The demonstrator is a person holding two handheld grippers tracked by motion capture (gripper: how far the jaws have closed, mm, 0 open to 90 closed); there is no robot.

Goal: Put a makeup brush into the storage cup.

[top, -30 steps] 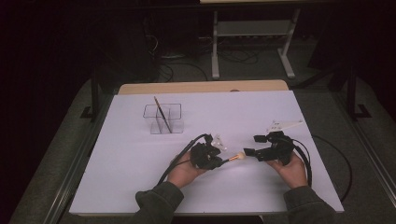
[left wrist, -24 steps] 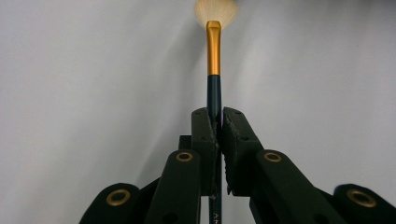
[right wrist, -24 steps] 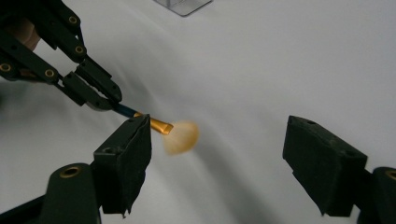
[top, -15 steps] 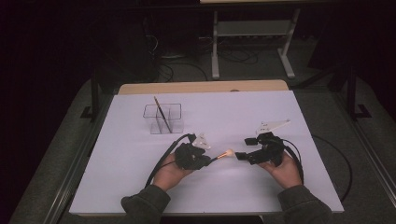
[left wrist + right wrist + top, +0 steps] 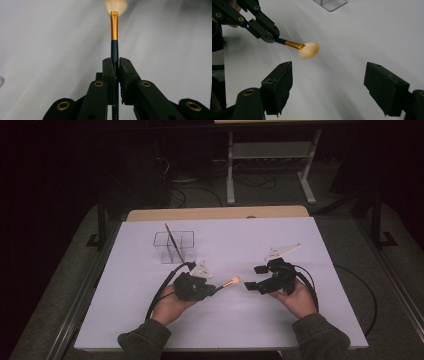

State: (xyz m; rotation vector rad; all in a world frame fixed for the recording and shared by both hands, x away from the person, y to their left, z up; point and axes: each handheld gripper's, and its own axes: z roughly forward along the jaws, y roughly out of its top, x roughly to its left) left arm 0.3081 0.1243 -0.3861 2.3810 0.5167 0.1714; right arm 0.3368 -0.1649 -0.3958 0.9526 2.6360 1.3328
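Fan brush [image 5: 114, 30] — clamped in left tongs [image 5: 116, 65], bristles pointing right. Right tongs [image 5: 328, 82] — wide apart, holding nothing, over white desk [image 5: 125, 285].

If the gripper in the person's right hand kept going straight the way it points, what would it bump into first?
Probably the brush held by the left gripper: the open right gripper points at its bristles. Depth is uncertain, though.

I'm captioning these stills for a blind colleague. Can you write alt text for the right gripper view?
The right gripper has its two black jaws wide apart over a white table. Beyond them, the left gripper clamps the dark handle of a fan brush with a gold ferrule and pale bristles.
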